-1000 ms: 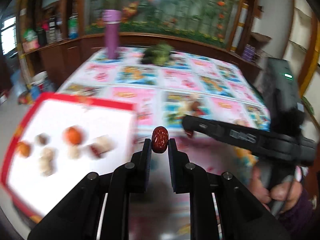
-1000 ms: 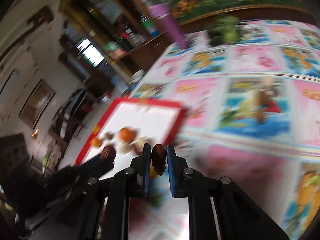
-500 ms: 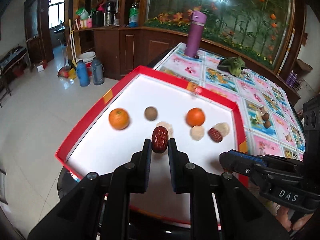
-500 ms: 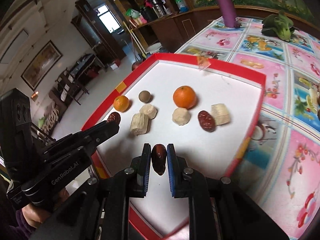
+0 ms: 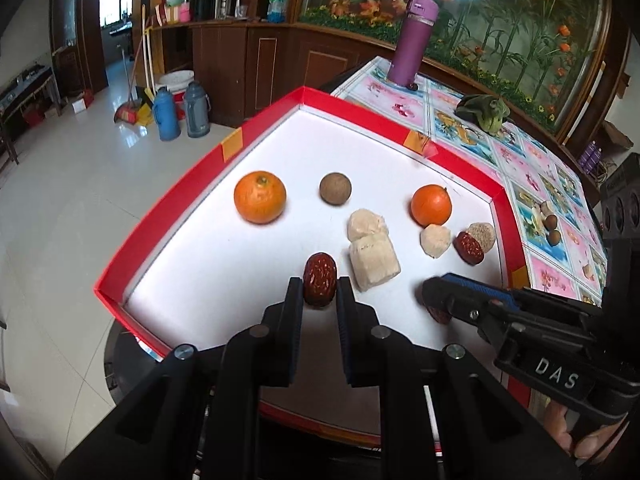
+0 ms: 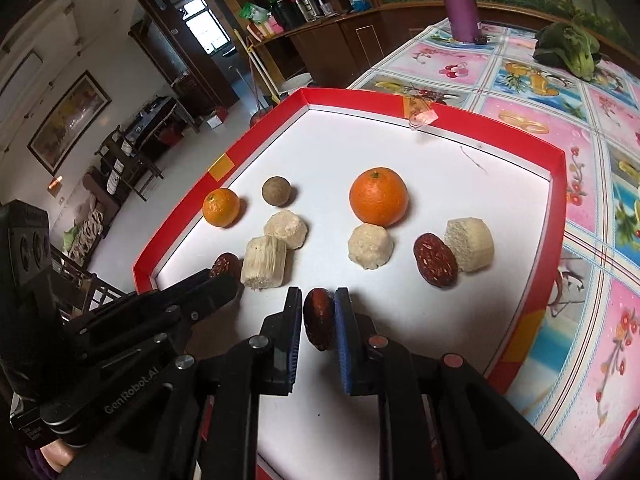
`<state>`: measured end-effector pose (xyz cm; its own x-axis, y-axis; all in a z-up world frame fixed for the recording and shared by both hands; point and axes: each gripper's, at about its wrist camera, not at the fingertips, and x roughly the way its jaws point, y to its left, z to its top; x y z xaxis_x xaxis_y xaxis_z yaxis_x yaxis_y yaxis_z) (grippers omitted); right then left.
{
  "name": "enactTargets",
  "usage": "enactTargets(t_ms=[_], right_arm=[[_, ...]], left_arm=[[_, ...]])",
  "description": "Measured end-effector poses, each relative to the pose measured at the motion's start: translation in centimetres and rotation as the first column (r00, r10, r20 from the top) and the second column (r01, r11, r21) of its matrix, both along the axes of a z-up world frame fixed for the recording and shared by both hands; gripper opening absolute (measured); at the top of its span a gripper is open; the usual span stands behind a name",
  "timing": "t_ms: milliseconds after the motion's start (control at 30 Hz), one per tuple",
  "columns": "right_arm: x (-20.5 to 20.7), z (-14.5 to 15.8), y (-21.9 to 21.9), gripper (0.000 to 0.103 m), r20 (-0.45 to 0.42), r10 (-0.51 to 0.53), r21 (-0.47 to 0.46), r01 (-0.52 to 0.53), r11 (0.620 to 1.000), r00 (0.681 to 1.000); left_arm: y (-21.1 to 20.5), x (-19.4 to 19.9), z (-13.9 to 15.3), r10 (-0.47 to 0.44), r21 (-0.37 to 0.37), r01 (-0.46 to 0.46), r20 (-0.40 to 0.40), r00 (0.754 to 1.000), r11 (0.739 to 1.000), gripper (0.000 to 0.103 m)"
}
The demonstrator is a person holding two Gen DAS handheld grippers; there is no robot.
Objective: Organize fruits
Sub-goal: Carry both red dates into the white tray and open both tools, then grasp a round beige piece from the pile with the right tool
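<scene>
A red-rimmed white tray [image 5: 168, 208] [image 6: 558, 184] holds two oranges [image 5: 260, 197] [image 6: 378, 196], a brown longan [image 5: 335, 188], several pale sugarcane pieces [image 5: 374, 260] [image 6: 370, 246] and a red date [image 5: 468, 247] [image 6: 435, 259]. My left gripper [image 5: 319, 286] is shut on a red date [image 5: 319, 283] low over the tray's near part, beside a cane piece. It also shows in the right wrist view [image 6: 224, 276]. My right gripper [image 6: 318, 312] is shut on another red date [image 6: 319, 318] over the tray's near edge. It also shows in the left wrist view [image 5: 440, 304].
The tray sits at the end of a table with a colourful fruit-print cloth [image 6: 532, 76]. A purple bottle [image 5: 412, 40], a green vegetable [image 5: 486, 112] and a few small longans [image 5: 550, 226] are on the cloth. Floor lies beyond the tray's left edge.
Both grippers have swung from over the tablecloth to over the tray and come down closer to it, each still holding its date.
</scene>
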<state>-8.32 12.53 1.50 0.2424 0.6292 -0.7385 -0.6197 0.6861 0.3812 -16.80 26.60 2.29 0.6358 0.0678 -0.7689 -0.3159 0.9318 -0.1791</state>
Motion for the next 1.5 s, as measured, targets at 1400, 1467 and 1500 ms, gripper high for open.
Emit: enactTargets(t_ms=[1400, 1467, 1500], right_arm=[[6.9, 1.7, -33.9, 0.045, 0.085, -0.574, 0.063, 0.57, 0.819, 0.815], [7.2, 1.4, -34.5, 0.046, 0.092, -0.58, 0.047, 0.578, 0.814, 0.809], [7.4, 1.0, -34.9, 0.046, 0.094, -0.577, 0.034, 0.576, 0.817, 0.812]], left_arm=[[-21.2, 9.0, 5.4, -0.415, 0.121, 0.408, 0.035, 0.909, 0.905, 0.073], [-22.9, 10.6, 4.5, -0.431, 0.132, 0.427, 0.007, 0.902, 0.895, 0.073], [-23.6, 11.4, 4.0, -0.446, 0.125, 0.442, -0.001, 0.895, 0.888, 0.073]])
